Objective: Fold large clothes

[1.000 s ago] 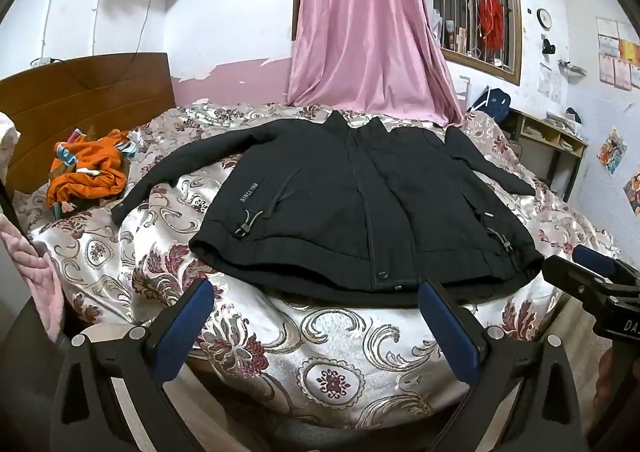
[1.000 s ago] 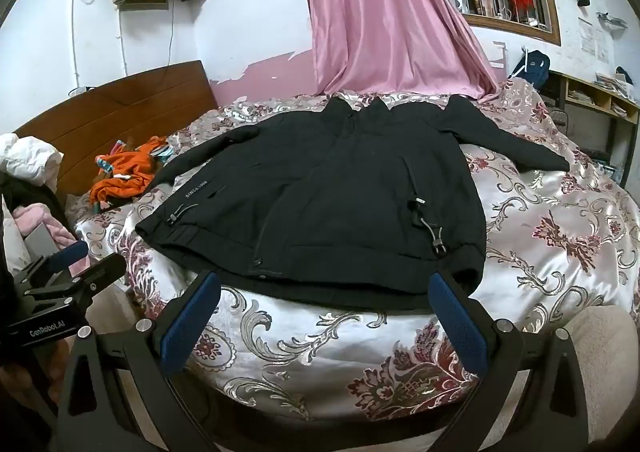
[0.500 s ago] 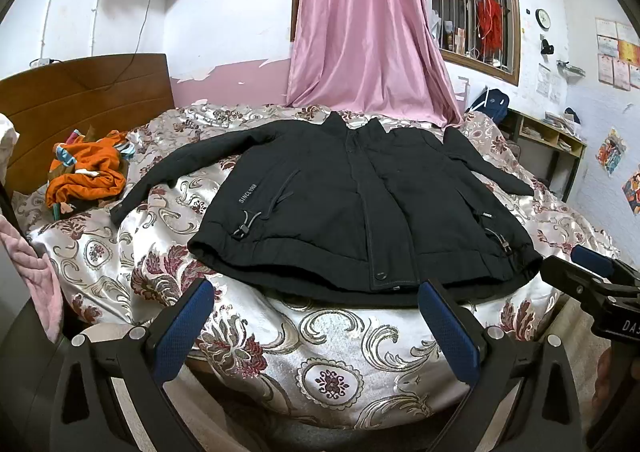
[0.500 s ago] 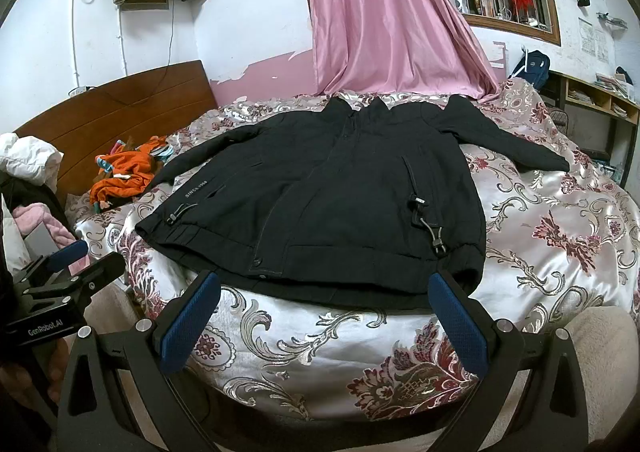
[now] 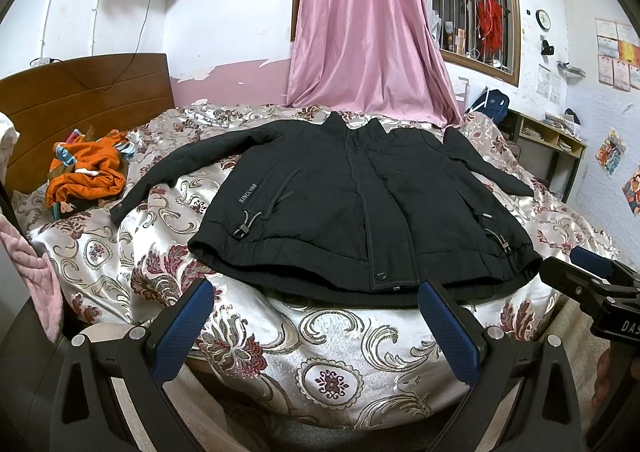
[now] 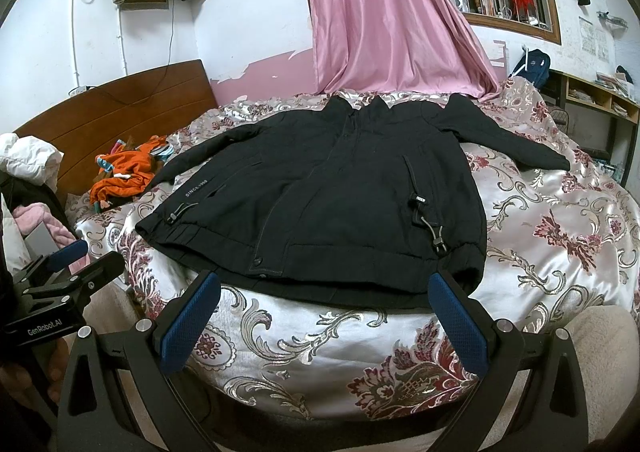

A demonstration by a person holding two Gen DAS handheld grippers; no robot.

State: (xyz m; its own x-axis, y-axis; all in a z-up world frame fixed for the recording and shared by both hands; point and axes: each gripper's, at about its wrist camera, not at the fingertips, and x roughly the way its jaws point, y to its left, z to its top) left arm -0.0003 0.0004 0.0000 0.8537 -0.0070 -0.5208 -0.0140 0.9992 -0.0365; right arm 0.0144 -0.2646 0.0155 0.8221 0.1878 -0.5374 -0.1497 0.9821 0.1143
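A large black jacket (image 5: 352, 204) lies flat and face up on the bed, zipped, both sleeves spread out to the sides, hem toward me. It also shows in the right wrist view (image 6: 332, 196). My left gripper (image 5: 316, 316) is open and empty, just short of the hem near the bed's front edge. My right gripper (image 6: 324, 308) is open and empty, also just in front of the hem. The right gripper shows at the right edge of the left wrist view (image 5: 592, 284), and the left gripper at the left edge of the right wrist view (image 6: 60, 276).
The bed has a silver floral cover (image 5: 320, 348) and a wooden headboard (image 5: 80, 100) at left. An orange garment pile (image 5: 88, 172) lies at the bed's left. A pink curtain (image 5: 360, 32) hangs behind. A desk with shelves (image 5: 548, 140) stands at right.
Both grippers have stayed open and almost still; the left wrist view has shifted very slightly. The jacket has not moved.
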